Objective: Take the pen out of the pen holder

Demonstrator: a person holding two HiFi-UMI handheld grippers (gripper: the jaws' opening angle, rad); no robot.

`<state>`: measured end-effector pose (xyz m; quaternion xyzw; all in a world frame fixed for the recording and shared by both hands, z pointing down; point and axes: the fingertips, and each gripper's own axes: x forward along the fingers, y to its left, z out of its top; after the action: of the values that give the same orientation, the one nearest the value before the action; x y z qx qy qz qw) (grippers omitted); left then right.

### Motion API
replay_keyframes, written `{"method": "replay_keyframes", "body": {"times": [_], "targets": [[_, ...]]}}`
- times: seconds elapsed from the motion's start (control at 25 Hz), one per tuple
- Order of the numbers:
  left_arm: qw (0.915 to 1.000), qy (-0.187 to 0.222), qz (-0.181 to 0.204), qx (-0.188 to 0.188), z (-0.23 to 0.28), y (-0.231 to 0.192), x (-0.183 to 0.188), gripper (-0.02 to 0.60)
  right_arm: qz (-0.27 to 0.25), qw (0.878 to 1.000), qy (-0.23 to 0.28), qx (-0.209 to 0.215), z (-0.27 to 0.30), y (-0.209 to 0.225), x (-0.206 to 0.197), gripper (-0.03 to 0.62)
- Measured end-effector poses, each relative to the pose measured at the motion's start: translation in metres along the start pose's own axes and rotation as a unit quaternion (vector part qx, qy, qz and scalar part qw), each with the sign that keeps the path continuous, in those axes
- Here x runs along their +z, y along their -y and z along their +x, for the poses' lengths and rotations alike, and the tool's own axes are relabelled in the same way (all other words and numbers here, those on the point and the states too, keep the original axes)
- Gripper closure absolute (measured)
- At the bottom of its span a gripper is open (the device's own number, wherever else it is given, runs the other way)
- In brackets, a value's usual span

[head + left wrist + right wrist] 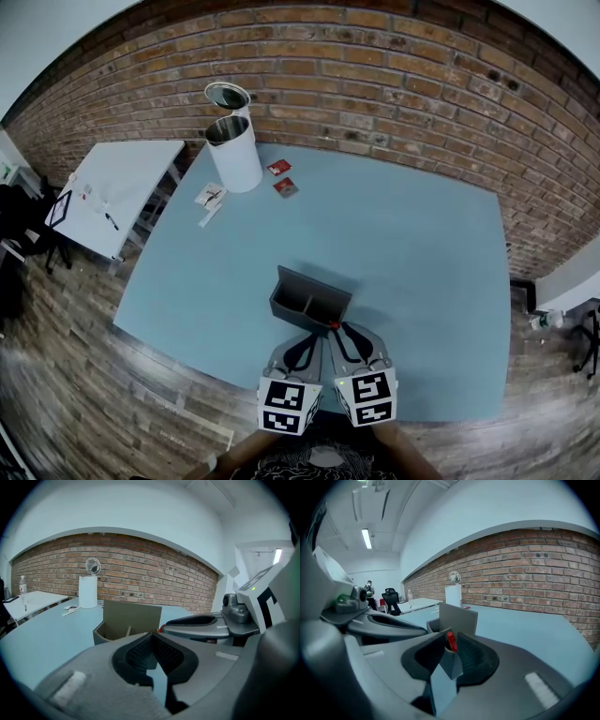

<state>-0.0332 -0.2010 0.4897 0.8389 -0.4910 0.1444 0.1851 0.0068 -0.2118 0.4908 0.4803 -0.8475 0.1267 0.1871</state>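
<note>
Lower center of the head view: left gripper (pixel 315 337), jaws pressed together with nothing between, tips just beside the grey pen holder (pixel 309 298). Right gripper (pixel 339 330) alongside, jaws narrowly pinched on the red pen (pixel 451 641) top at the holder's near right corner.

No legible text anywhere; red cards (pixel 279 168) on table (pixel 422 281) perhaps printed, too small to read.

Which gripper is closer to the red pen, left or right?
Right. The right gripper has the pen between its jaws at the pen holder; the left gripper is beside it, jaws together.
</note>
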Motion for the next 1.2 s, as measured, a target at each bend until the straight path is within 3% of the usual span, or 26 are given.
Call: {"method": "replay_keyframes", "body": {"times": [0.4, 0.56, 1.2], "targets": [[1.0, -0.002, -0.005, 0.006, 0.006, -0.01, 0.0, 0.581, -0.011, 1.0, -0.011, 0.009, 0.014, -0.002, -0.004, 0.514], [0.9999, 0.0, -0.009, 0.007, 0.007, -0.01, 0.0, 0.581, -0.021, 1.0, -0.011, 0.008, 0.014, -0.002, -0.002, 0.543], [0.9999, 0.01, 0.003, 0.008, -0.004, -0.006, 0.006, 0.581, -0.033, 0.997, 0.067, -0.023, -0.015, 0.003, 0.039, 0.546]]}}
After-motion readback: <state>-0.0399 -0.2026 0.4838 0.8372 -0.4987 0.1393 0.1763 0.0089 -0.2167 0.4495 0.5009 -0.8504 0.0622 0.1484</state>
